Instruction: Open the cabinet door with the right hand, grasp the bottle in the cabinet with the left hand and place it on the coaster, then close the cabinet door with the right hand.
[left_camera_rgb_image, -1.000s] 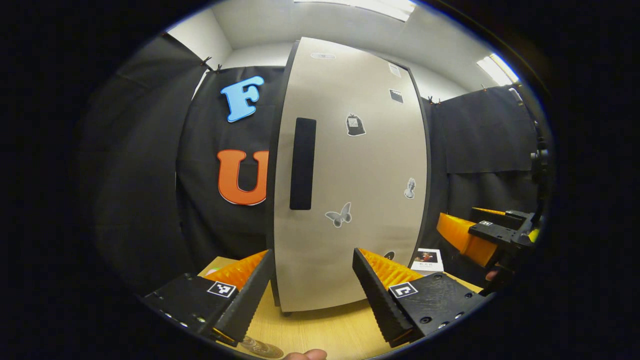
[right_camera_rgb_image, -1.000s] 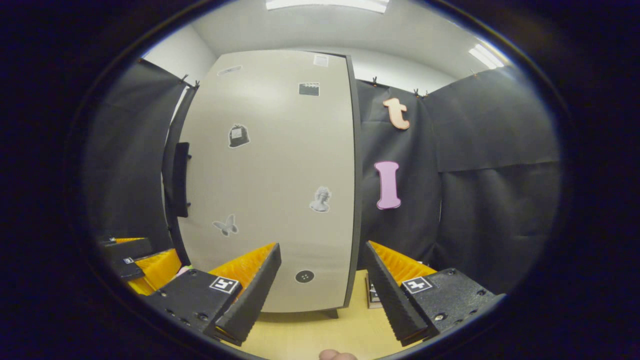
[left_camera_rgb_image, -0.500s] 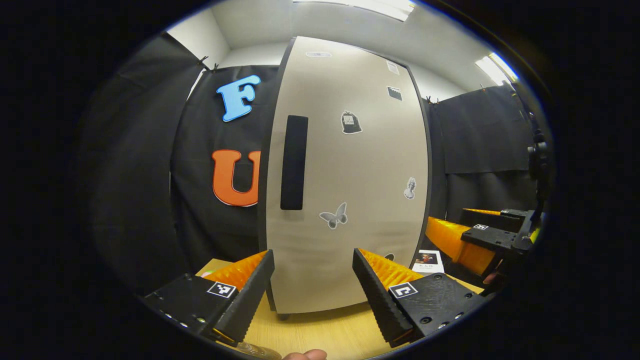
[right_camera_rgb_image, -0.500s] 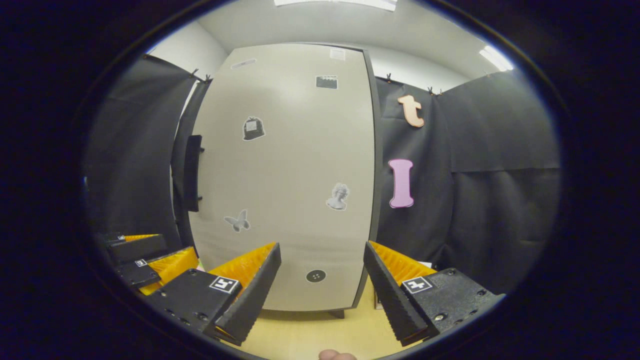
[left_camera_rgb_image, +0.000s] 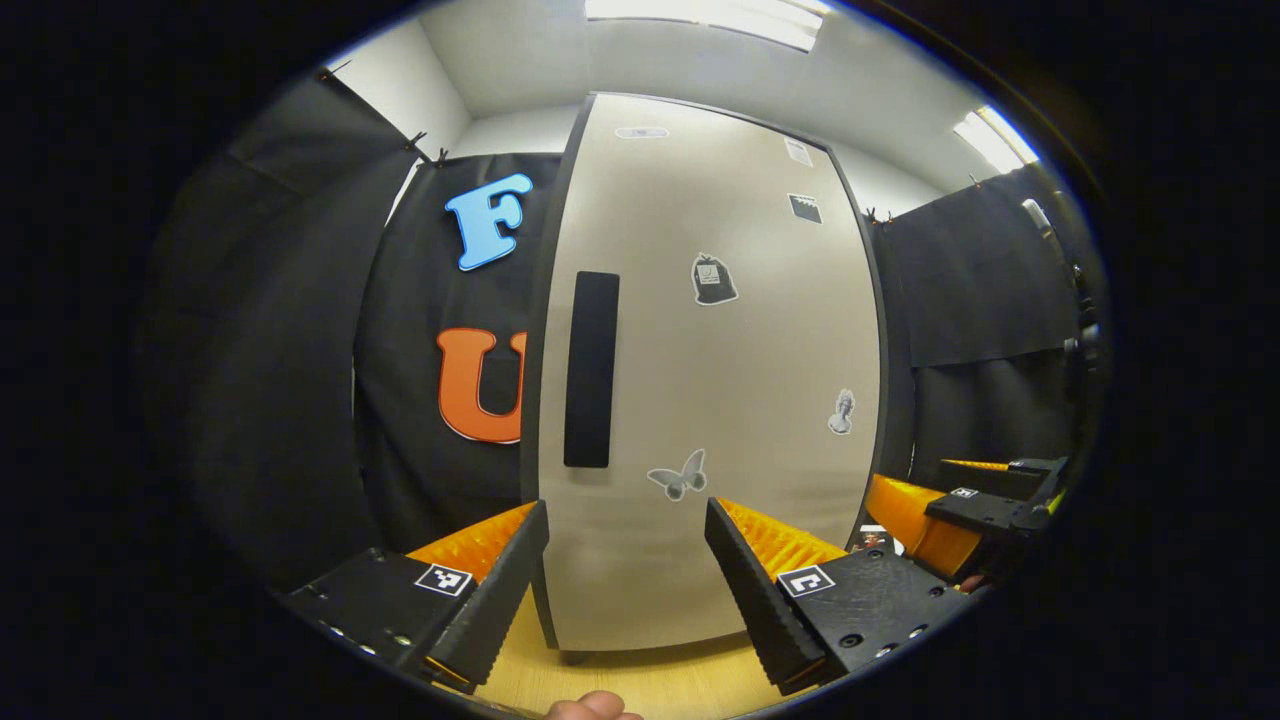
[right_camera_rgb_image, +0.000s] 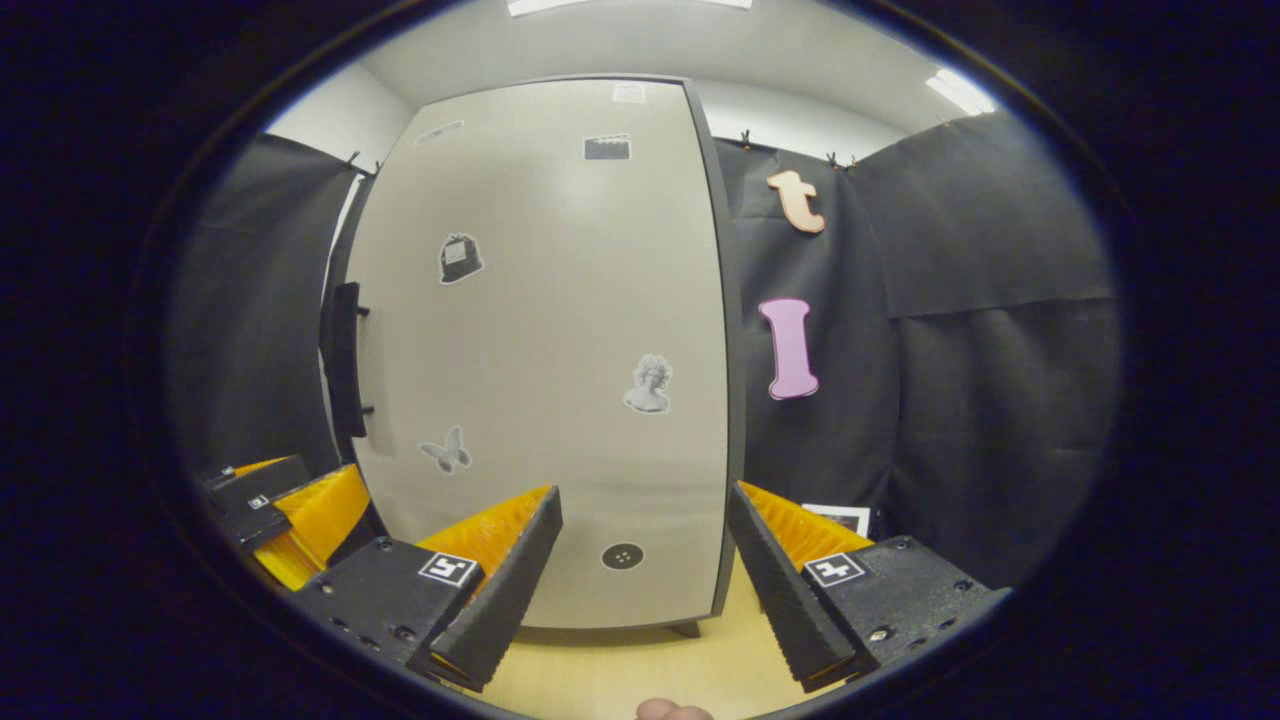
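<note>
Both sets of jaws stand spread, gripping nothing. Left gripper (left_camera_rgb_image: 625, 560) and right gripper (right_camera_rgb_image: 645, 550) face the tall beige cabinet door with dark edging (right_camera_rgb_image: 540, 330), which is closed. Its black vertical bar handle (left_camera_rgb_image: 591, 368) sits at 9 o'clock on the panel, untouched. Judgement: task not started; opening, bottle transfer and closing all remain. Bottle presumably inside the cabinet. Light wooden tabletop (right_camera_rgb_image: 620, 675) at 6 o'clock gives room in front. Door swing needs the left gripper, at 8 o'clock in the right gripper view, kept off the handle edge.
</note>
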